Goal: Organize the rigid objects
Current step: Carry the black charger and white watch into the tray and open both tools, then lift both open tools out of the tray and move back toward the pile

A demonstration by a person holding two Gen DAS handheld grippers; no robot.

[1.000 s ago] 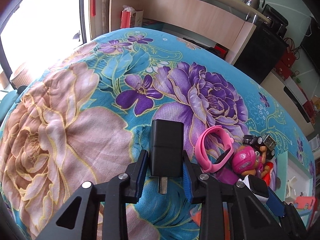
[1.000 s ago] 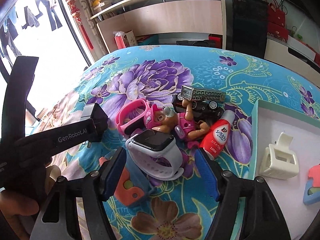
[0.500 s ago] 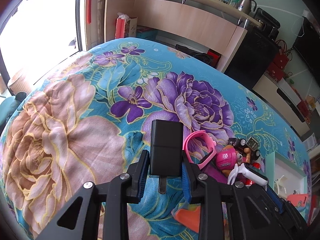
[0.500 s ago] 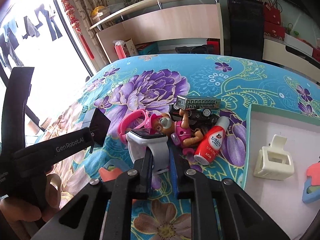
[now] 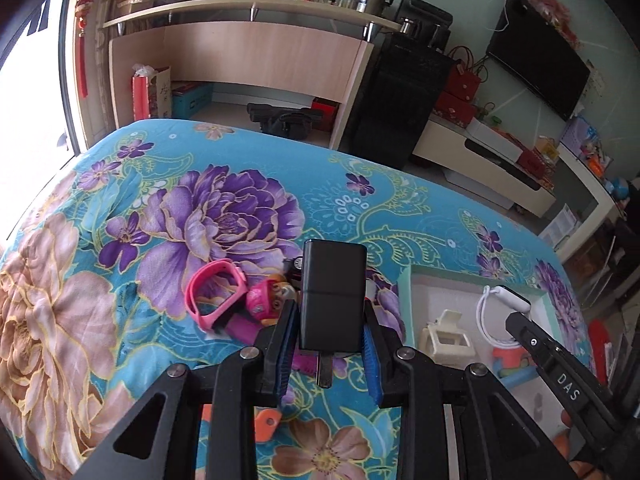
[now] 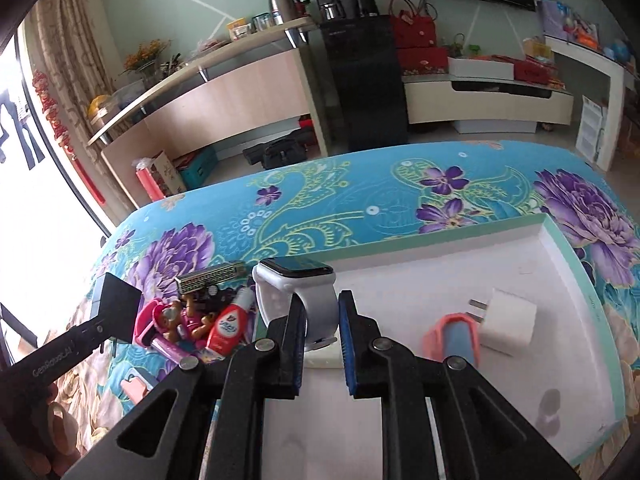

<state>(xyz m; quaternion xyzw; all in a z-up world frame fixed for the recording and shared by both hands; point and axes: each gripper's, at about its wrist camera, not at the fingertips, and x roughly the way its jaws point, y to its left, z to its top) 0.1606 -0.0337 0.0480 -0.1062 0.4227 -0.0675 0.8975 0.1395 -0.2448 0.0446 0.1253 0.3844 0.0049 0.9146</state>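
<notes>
Left claw [image 5: 331,340]: closed narrow on the black charger [image 5: 334,296]; the blue pads press its two sides and it stands upright, prongs pointing down toward the camera.
Black charger, hidden part: it covers the middle of the toy pile [image 5: 260,304]; only a pink head and a purple piece show beside it.
Right claw [image 6: 322,340]: closed tight on the strap of the white watch [image 6: 296,284]; the dark watch face is on top, above the pads.
White watch, place: held up over the near-left corner of the white tray [image 6: 560,360]; from the left view only a loop of strap and the edge of the face can be seen.
Tray, contents: a white plug [image 6: 506,322] and a pink and blue thing [image 6: 456,338] lie just beside each other; what the second is I cannot tell. A cream clip [image 5: 446,336] shows in the left view, but in the right view the claw hides it.
Bed cover [image 5: 200,208]: blue with big purple and pink flowers; tray and pile lie on it.
Pile, right view: a pink band [image 6: 146,316], a red and white tube [image 6: 228,326], a small patterned bar [image 6: 210,276], a toy figure half covered.
Orange pieces [image 5: 266,426]: cut off by the claw arms, shape not clear.
Person: only finger tips show at the lower edges.
</notes>
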